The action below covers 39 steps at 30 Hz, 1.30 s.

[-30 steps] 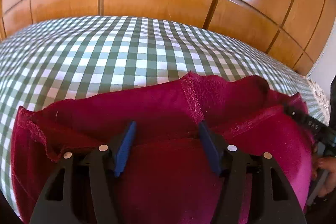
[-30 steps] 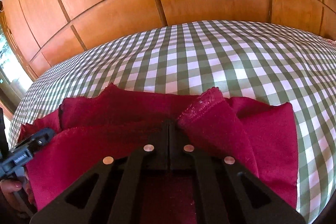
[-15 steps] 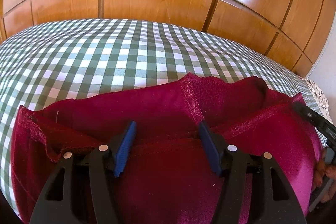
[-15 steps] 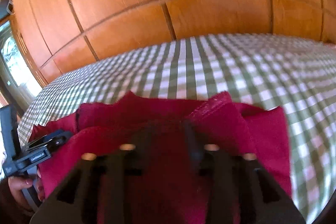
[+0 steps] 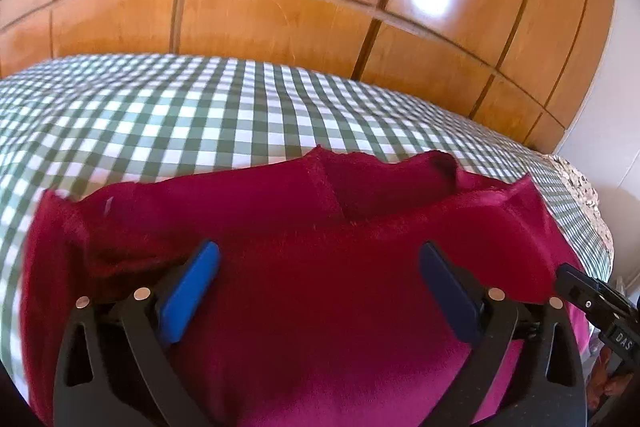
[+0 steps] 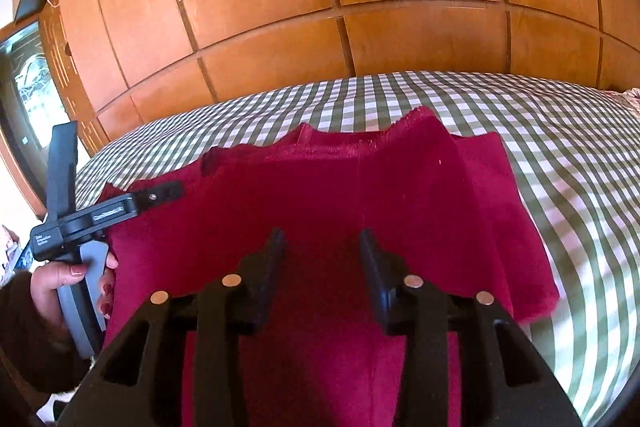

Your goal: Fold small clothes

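A crimson fleece garment (image 5: pixel 320 267) lies on the green-and-white checked bed cover (image 5: pixel 200 107), folded over itself with a raised seam at its far edge. My left gripper (image 5: pixel 318 255) is open wide above the near half of the garment, blue pads apart and holding nothing. My right gripper (image 6: pixel 322 239) is open above the same garment (image 6: pixel 400 195), its black fingers apart and empty. The left gripper also shows at the left of the right wrist view (image 6: pixel 160 193), its tip over the garment's left edge.
Wooden wardrobe doors (image 5: pixel 280 7) stand just beyond the bed. The checked cover (image 6: pixel 540 115) stretches far and right of the garment. The bed's right edge (image 5: pixel 592 211) meets a pale wall. A window (image 6: pixel 24 99) is at far left.
My right gripper has opened from shut and let go of the garment. Both grippers have pulled back and up, and my left jaws have spread wider.
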### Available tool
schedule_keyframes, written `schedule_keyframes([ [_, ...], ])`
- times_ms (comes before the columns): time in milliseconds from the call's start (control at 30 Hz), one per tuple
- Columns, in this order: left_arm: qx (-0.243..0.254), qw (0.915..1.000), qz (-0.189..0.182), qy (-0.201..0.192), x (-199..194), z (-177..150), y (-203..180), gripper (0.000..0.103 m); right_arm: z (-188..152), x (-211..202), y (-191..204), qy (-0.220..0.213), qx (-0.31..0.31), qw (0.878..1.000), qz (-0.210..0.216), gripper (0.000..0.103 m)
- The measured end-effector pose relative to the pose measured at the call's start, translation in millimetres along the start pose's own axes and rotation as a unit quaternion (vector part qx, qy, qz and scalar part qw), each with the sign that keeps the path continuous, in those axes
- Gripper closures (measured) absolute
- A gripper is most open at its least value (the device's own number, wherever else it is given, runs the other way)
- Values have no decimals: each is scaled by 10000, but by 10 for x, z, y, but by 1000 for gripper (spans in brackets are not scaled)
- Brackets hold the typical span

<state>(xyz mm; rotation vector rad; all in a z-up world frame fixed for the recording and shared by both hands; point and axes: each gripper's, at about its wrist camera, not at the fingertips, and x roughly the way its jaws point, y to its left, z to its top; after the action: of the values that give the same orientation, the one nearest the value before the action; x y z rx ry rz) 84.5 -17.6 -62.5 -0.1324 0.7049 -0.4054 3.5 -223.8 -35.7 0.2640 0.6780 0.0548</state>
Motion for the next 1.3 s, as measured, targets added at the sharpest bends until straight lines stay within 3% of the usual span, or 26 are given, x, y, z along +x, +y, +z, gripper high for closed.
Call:
schedule_keyframes([
  [167,-489,9966,-86,-652,-463,-188,70,4,-121,-120,75,31,-89,9997,244,83],
  [267,-619,9930,-215,-978,-753,-263,107,4,-213,-170,153,115,-303,9987,405,86],
  [400,-984,9864,319,-1275,-1024,-362,299,4,-325,-230,183,157,-417,9981,434,86],
  [500,-1398,9755,824,-1485,-1199,-465,518,4,-368,-261,174,146,-388,9980,468,86],
  [600,-1736,9684,1062,-1440,-1284,-562,732,4,-369,-283,176,105,-413,9978,517,87],
  [800,-2116,9722,618,-795,-1089,-780,908,4,-452,-73,195,436,-621,9964,389,87],
  [1000,-1763,9812,285,-728,-980,-789,774,4,-490,-56,143,356,-570,9965,502,87],
  [1200,-2454,9642,-272,-963,-972,-829,990,14,-504,-85,103,328,-474,9966,585,86],
  [1300,-2451,9644,-283,-951,-1003,-870,1004,20,-496,-84,76,322,-394,9967,629,86],
])
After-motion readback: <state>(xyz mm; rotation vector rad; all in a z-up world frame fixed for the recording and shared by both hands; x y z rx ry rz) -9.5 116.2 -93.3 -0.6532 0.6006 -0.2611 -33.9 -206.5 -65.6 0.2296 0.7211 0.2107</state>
